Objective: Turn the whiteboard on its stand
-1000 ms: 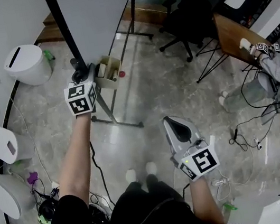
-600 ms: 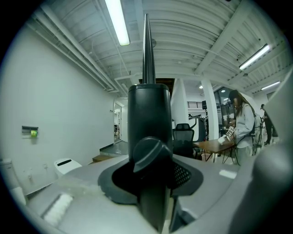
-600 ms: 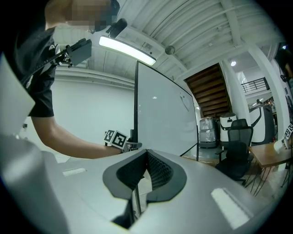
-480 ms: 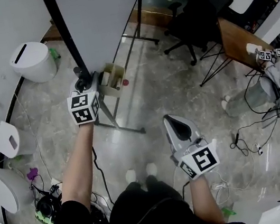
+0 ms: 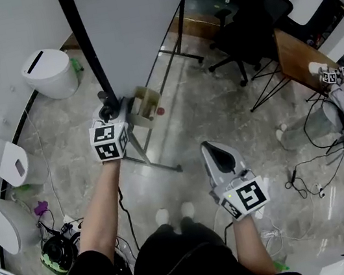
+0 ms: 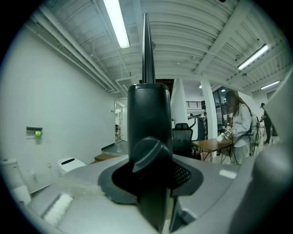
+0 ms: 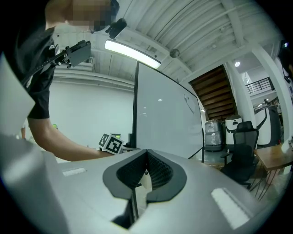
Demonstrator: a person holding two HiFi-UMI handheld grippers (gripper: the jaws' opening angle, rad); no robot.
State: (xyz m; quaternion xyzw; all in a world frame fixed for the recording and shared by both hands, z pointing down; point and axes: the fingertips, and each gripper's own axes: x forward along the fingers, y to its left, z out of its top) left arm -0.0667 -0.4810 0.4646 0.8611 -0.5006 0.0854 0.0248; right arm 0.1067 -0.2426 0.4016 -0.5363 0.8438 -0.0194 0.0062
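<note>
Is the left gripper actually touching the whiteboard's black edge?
Touching. Left gripper view: the left gripper has the black edge clamped between its jaws, pressed from both sides.

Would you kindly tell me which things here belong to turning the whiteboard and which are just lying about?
Job in hand:
whiteboard
its black side frame, clamped by the left hand-held gripper
stand
right hand-held gripper, shut and empty

Lying about:
white bin
office chair
wooden desk
floor cables
</note>
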